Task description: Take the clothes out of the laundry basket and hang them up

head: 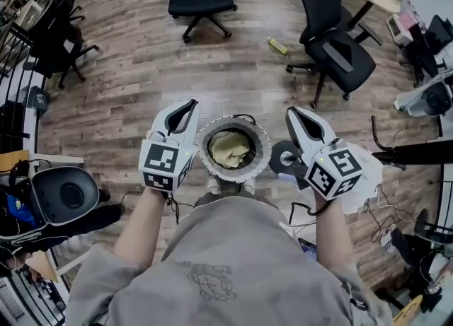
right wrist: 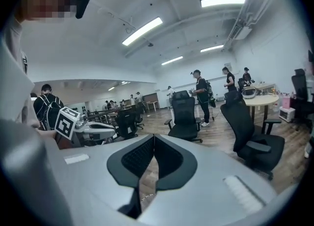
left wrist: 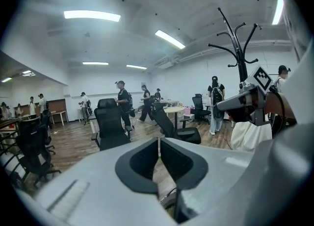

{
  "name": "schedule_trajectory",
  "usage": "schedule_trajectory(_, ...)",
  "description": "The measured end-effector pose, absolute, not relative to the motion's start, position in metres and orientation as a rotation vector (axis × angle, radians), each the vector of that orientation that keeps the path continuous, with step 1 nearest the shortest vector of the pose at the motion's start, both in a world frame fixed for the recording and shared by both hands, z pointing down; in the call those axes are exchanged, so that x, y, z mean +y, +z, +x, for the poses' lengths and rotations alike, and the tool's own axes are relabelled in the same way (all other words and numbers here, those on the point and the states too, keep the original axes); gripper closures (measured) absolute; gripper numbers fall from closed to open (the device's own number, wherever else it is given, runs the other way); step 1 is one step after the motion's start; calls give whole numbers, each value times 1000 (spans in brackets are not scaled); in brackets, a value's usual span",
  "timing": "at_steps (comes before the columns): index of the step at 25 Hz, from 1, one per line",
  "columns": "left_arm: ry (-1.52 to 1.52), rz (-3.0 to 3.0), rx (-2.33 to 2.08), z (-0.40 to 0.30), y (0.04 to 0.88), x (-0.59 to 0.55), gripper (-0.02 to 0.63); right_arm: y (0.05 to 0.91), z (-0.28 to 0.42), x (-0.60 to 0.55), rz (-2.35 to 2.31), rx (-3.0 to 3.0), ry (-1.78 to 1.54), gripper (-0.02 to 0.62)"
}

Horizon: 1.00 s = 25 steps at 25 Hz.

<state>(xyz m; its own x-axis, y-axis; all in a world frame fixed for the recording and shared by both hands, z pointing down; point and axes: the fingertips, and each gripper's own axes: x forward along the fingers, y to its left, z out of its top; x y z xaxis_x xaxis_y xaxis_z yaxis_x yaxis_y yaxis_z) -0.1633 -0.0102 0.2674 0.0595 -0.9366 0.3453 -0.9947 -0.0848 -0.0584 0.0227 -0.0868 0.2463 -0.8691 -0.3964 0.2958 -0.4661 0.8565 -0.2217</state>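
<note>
Clothes, a crumpled pale yellow bundle, lie at the bottom of a round laundry basket. The basket stands on the wooden floor right at the person's feet, seen from above. The left tongs hover just beside the basket's left rim and the right tongs just beside its right rim. The basket therefore sits between them, within easy reach of either.

Both point forward and slightly down. Each pair is pressed together with nothing caught between; the left gripper view and the right gripper view each show only bare floor past the meeting tips.

A black coat stand rises close on the right, its round base just beside the basket. It is probably kept near so garments need little carrying. A white cloth hangs beside the stand, below the right tongs; whether it is on a hook cannot be told. Nothing is gripped yet, and the tongs would need to spread before reaching in.
</note>
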Motion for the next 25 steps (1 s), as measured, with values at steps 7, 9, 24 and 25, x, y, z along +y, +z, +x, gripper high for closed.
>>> schedule_trajectory(7, 591, 2044, -1875, -169, 346, -24, 543, 331, 1, -94, 611, -2632, 546, 498)
schedule_trajectory(9, 619, 2022, -1853, -172, 366, -28, 528, 356, -6, -98, 595, -2587, 568, 475)
schedule_trajectory(24, 719, 1805, -1605, -175, 544, -29, 477, 526, -24, -107, 572, -2330, 762, 425)
schedule_trajectory(25, 728, 1795, -1584, -173, 557, -30, 470, 538, -24, -108, 566, -2312, 777, 423)
